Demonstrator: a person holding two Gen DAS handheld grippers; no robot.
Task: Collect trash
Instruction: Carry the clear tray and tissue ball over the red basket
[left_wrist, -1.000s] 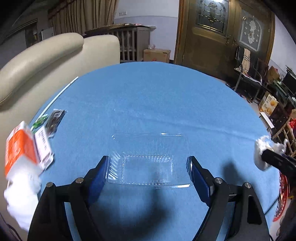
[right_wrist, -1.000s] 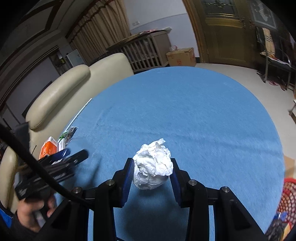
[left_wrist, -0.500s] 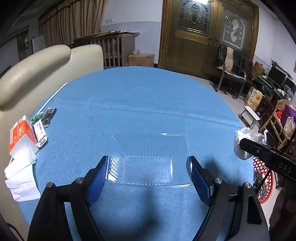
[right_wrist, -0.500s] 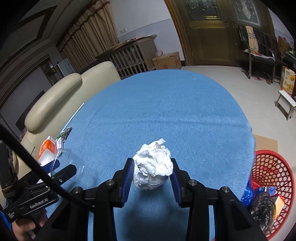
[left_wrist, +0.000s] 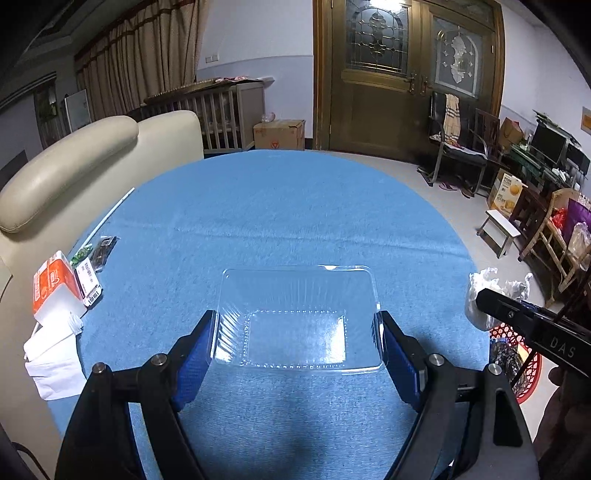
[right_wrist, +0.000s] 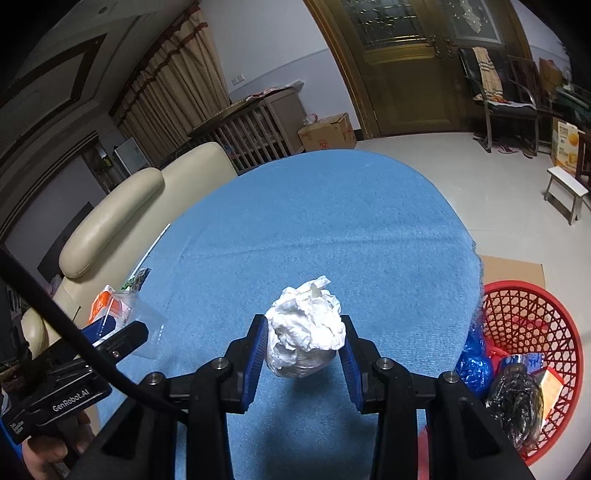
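Observation:
A clear plastic tray (left_wrist: 295, 295) hangs above the blue table (left_wrist: 295, 206), and my left gripper (left_wrist: 297, 332) is shut on its two short sides. A crumpled white paper ball (right_wrist: 303, 314) sits between the blue pads of my right gripper (right_wrist: 304, 343), which is shut on it. In the left wrist view the right gripper (left_wrist: 517, 317) and its paper ball (left_wrist: 480, 295) show at the table's right edge. In the right wrist view the left gripper (right_wrist: 110, 339) with the tray (right_wrist: 144, 321) is at the lower left. A red mesh trash basket (right_wrist: 528, 321) stands on the floor to the right, below the table edge.
At the table's left edge lie an orange carton (left_wrist: 51, 284), white tissue (left_wrist: 55, 354), small wrappers (left_wrist: 99, 251) and a white straw (left_wrist: 110, 214). A cream sofa (left_wrist: 74, 166) borders that side. The basket holds blue and black bags. A small stool (right_wrist: 565, 192) and chairs stand beyond.
Both grippers have travelled right across the table with their loads still held. The red basket has come into the right wrist view and the carton has slid toward the left.

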